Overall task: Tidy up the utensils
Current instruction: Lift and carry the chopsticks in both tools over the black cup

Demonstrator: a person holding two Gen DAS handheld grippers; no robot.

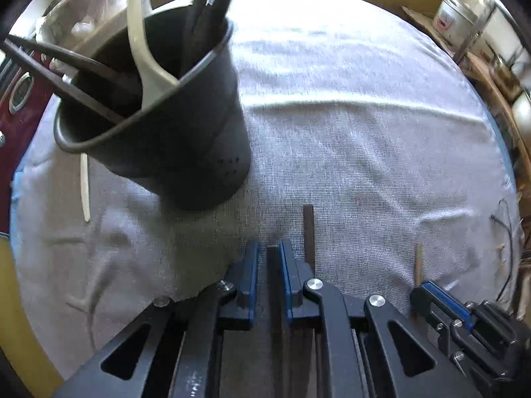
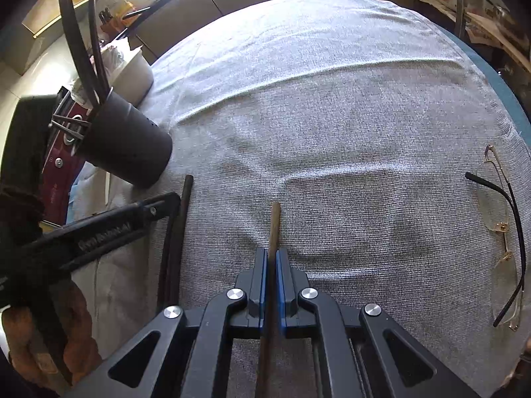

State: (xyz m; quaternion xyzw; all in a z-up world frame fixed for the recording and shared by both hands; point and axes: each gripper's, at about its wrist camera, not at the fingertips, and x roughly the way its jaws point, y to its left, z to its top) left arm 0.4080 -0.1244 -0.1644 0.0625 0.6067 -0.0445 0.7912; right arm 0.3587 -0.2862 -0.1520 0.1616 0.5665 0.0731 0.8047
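A dark utensil holder (image 1: 172, 132) stands on the grey cloth at the left, with dark chopsticks and a cream spoon (image 1: 142, 49) in it; it also shows in the right wrist view (image 2: 129, 146). My left gripper (image 1: 268, 255) has a dark chopstick (image 1: 274, 265) between its narrowly parted fingers. A second dark chopstick (image 1: 308, 232) lies just right of it. My right gripper (image 2: 271, 258) is shut on a brown chopstick (image 2: 274, 225) whose tip pokes forward. The left gripper (image 2: 132, 215) shows at the left of the right wrist view beside a dark chopstick (image 2: 181, 222).
A cream stick (image 1: 85, 189) lies on the cloth left of the holder. Folded glasses (image 2: 501, 229) lie near the table's right edge. A white tub (image 2: 129, 66) and a red appliance (image 2: 63, 172) stand beyond the left edge. A metal pot (image 1: 454, 16) is at the far right.
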